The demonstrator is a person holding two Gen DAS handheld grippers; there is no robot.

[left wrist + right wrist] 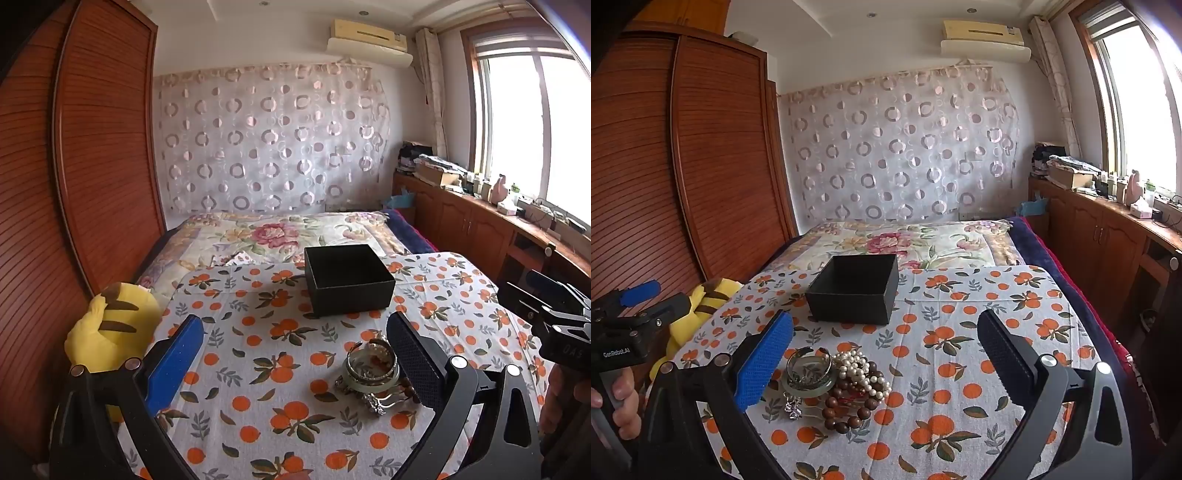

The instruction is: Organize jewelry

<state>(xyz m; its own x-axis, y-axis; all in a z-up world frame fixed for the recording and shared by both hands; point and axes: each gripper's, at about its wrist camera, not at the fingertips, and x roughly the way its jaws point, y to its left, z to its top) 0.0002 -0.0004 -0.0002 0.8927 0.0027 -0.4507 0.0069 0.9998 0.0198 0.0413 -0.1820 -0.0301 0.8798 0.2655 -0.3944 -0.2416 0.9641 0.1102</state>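
Note:
A pile of jewelry lies on the orange-print cloth: a pale green bangle, a silver cuff, a white pearl strand and a brown bead bracelet. It also shows in the left wrist view. An open empty black box stands beyond it, also seen in the left wrist view. My left gripper is open and empty, its right finger beside the pile. My right gripper is open and empty, its blue left finger beside the pile.
A yellow plush toy lies at the cloth's left edge. A floral quilt covers the bed behind the box. A wooden wardrobe stands left, and a wooden cabinet with clutter runs under the window on the right.

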